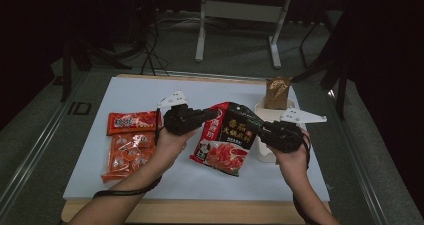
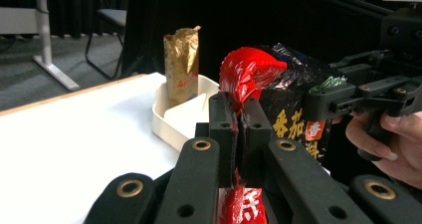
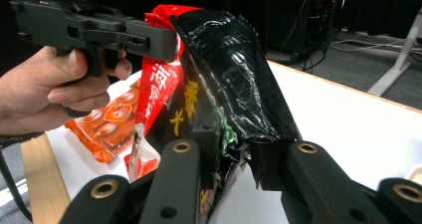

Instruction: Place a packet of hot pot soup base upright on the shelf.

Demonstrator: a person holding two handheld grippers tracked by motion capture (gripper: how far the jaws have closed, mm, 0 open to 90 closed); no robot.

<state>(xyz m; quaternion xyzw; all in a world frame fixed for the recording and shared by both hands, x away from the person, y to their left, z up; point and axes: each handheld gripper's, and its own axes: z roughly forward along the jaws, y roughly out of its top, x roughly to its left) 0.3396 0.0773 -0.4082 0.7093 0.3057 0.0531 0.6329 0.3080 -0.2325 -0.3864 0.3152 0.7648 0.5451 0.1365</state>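
Observation:
A red-and-black hot-pot seasoning bag hangs lifted over the white board between both grippers. My left gripper is shut on the bag's red top corner; its two jaws pinch the foil tightly. My right gripper comes in from the right, and its jaws press on the black side of the bag. A hand holds each gripper. The left gripper also appears clamped on the red edge in the right gripper view.
A white tray stands at the back right of the board with a gold pouch upright in it. Two orange snack packets lie at the left. The board's wooden front edge runs below.

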